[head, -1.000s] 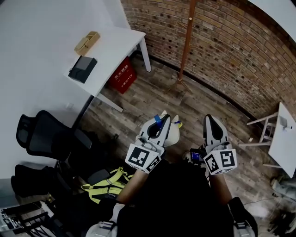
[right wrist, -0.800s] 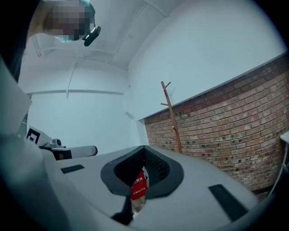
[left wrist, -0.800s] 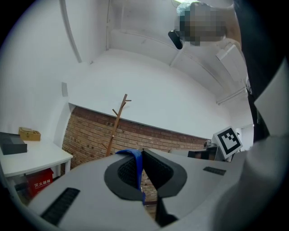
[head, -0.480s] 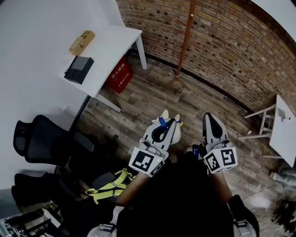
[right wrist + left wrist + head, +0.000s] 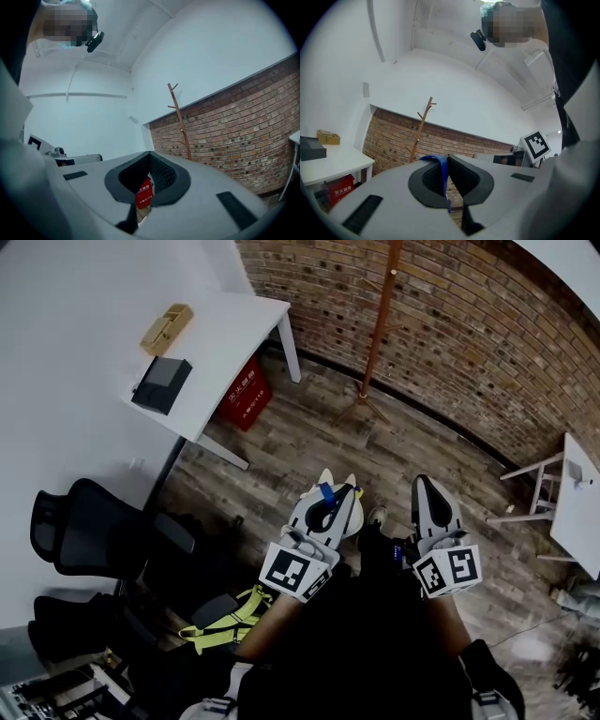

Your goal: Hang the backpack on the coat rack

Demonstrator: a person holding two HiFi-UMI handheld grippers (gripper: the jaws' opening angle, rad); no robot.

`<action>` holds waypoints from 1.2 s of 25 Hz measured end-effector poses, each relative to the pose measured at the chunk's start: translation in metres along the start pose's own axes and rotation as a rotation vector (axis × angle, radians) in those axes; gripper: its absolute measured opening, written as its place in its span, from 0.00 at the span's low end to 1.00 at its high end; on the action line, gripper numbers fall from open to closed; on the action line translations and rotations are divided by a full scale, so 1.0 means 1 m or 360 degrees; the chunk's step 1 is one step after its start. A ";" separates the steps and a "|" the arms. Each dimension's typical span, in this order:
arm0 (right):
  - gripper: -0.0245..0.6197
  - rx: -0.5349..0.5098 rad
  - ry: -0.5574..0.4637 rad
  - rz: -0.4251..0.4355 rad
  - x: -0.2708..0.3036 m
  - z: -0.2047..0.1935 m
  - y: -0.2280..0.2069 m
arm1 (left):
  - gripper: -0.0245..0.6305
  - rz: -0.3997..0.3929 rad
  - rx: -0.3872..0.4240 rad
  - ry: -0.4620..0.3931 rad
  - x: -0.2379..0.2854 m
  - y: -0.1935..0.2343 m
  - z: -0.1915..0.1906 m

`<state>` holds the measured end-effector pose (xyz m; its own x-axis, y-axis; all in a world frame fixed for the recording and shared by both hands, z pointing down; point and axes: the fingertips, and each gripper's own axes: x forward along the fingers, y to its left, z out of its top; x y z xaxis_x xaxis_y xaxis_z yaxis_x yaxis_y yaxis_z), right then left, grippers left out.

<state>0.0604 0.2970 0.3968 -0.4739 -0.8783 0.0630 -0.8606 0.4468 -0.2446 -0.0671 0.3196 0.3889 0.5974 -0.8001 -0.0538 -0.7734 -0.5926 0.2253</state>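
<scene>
**A:** Eyes on the backpack (image 5: 351,514): what have we got?

**B:** Small and cream-coloured, two pointed ears on top, hanging by its blue loop (image 5: 433,158), which is pinched tight in the left tool (image 5: 339,493)

**A:** And the coat rack (image 5: 379,329)?

**B:** A slim brown wooden pole with short pegs, standing upright on splayed feet against the brick wall (image 5: 487,362), well apart from the backpack

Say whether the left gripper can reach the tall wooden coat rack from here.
Probably not yet: the left gripper, shut on a blue strap, sits well short of the coat rack; only floor between.
</scene>
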 end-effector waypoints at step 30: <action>0.06 0.0012 -0.0023 0.0057 0.100 0.024 -0.111 | 0.05 0.0128 0.0030 0.0025 0.146 0.041 -0.006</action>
<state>0.1130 0.1555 0.4066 -0.5013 -0.8643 0.0402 -0.8418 0.4764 -0.2538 -0.0106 0.1788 0.3967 0.5365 -0.8437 -0.0209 -0.8228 -0.5283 0.2096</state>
